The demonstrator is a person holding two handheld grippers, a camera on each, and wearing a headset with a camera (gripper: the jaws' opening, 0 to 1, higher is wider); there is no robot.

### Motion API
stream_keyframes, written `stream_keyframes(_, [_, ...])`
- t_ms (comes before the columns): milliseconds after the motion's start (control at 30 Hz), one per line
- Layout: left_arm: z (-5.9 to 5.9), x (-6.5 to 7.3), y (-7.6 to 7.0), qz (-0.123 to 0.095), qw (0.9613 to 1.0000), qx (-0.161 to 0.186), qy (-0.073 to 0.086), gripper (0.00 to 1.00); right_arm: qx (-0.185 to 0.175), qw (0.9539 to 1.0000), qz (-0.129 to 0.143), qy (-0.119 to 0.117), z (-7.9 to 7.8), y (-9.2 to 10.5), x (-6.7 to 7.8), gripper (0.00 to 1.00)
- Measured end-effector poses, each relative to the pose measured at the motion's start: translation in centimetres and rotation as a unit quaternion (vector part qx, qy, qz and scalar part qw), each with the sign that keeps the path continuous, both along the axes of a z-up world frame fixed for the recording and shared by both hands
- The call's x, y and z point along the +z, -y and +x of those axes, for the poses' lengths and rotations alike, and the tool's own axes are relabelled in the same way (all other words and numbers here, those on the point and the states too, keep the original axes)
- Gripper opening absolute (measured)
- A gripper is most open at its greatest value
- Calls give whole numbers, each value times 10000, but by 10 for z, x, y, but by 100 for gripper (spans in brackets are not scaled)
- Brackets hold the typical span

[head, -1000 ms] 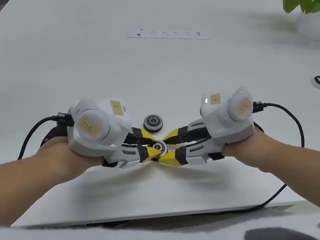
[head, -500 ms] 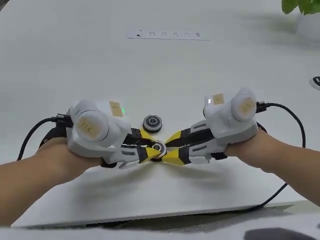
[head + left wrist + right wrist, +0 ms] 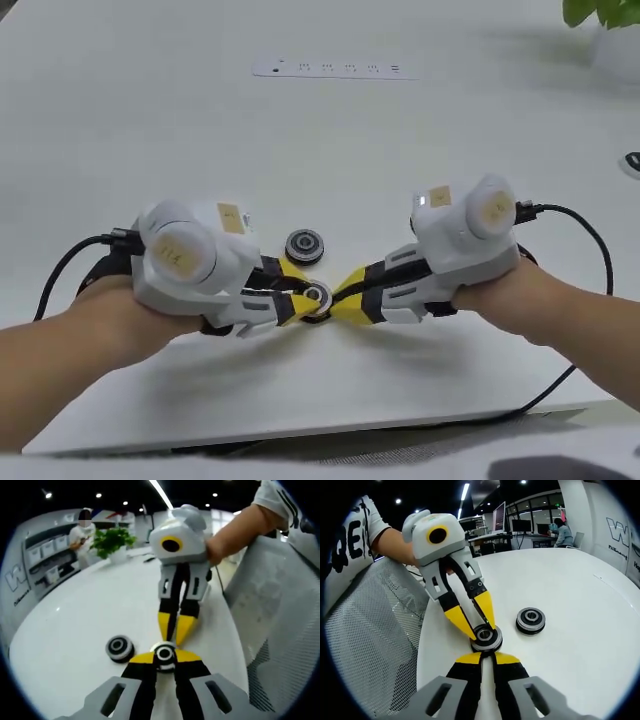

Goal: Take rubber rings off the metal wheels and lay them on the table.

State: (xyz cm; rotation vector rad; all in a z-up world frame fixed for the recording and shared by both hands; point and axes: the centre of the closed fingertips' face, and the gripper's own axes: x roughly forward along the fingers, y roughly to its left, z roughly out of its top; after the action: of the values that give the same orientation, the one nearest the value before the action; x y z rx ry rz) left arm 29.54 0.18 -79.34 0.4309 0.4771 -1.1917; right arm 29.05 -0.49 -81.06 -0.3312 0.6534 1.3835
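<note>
— Since my left gripper (image 3: 298,300) is clenched on the wheel (image 3: 318,295), what's the right gripper (image 3: 345,297) doing?
— Its own view shows jaws pressed together at the wheel's rim; whether they pinch the rubber, I can't tell. A second wheel (image 3: 305,245) lies just beside. The near edge of the table (image 3: 450,130) is close; open room beyond.
</note>
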Motion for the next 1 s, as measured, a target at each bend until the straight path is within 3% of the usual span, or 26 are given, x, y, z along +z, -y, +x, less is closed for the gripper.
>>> stream_keyframes(1000, [0,-1,-1,56,10000,10,48,13,-458,9982,177,-340,3,3,9,0])
